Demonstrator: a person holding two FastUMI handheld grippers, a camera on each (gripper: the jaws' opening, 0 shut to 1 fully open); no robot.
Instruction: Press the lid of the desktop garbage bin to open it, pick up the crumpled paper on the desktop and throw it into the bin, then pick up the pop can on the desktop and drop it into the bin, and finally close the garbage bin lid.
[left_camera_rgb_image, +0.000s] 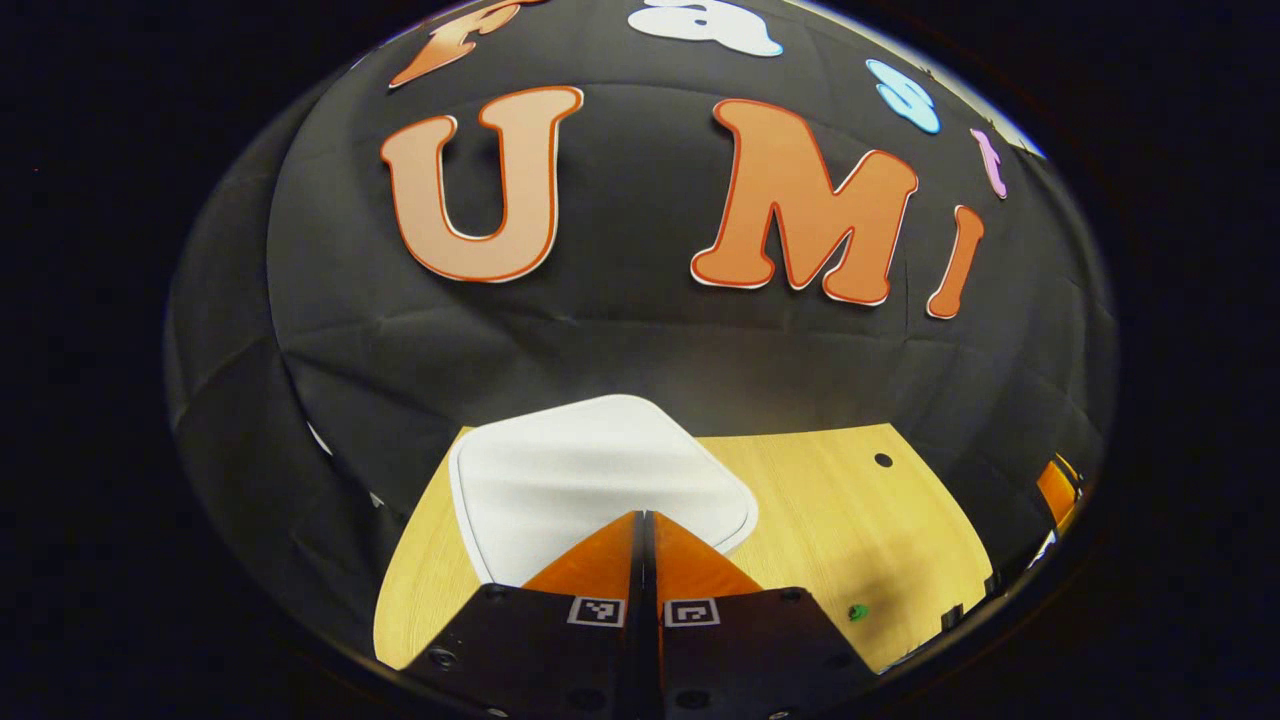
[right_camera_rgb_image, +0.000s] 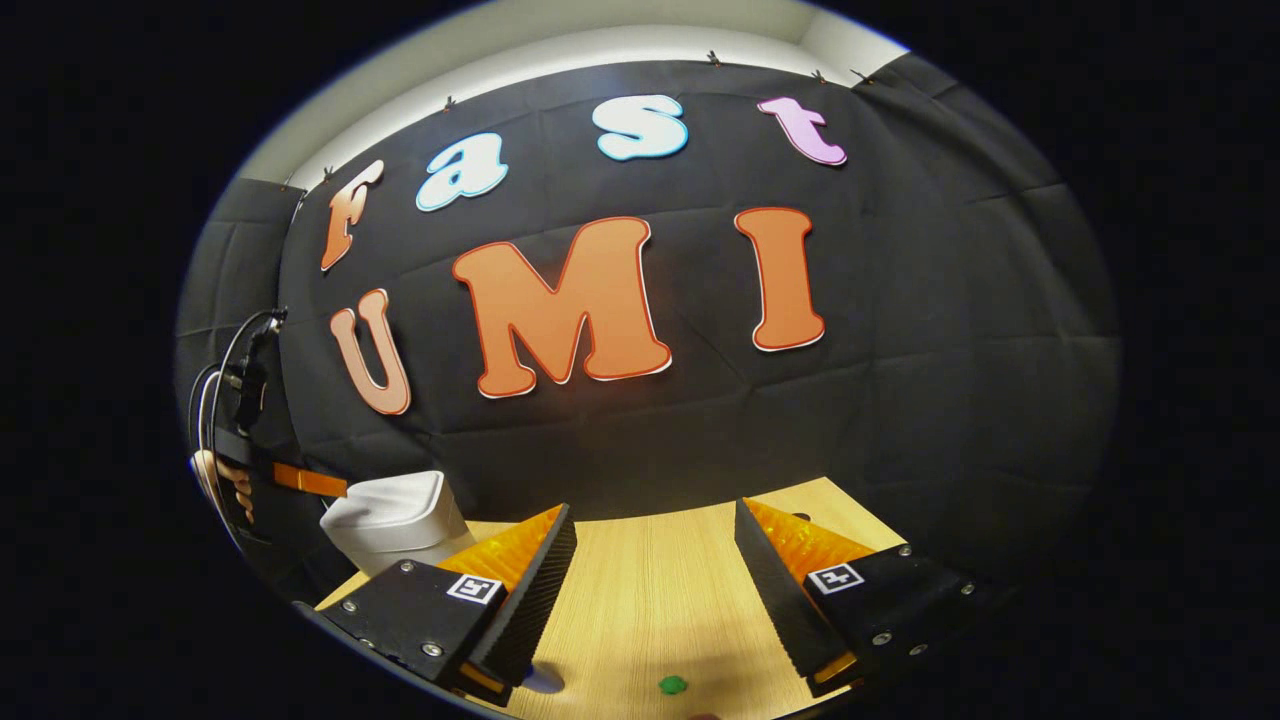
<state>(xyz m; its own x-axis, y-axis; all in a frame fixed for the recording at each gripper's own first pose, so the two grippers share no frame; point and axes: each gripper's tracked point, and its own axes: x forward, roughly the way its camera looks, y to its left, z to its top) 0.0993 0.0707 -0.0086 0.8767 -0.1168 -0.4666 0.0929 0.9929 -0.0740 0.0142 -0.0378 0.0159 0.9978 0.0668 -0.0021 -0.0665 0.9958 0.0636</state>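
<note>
Two fingers of the left gripper (left_camera_rgb_image: 645, 520) are pressed together, empty, tips just over the near edge of the bin's white lid (left_camera_rgb_image: 590, 470). Probably a stiff, light, sprung plastic panel: press it squarely. The right gripper (right_camera_rgb_image: 655, 560) hangs open above the desktop (right_camera_rgb_image: 650, 610), bin (right_camera_rgb_image: 395, 520) off to its left.

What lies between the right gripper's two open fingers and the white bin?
In the right gripper view, bare wooden tabletop spans the open right gripper; the white bin stands off to its left, lid closed.
</note>
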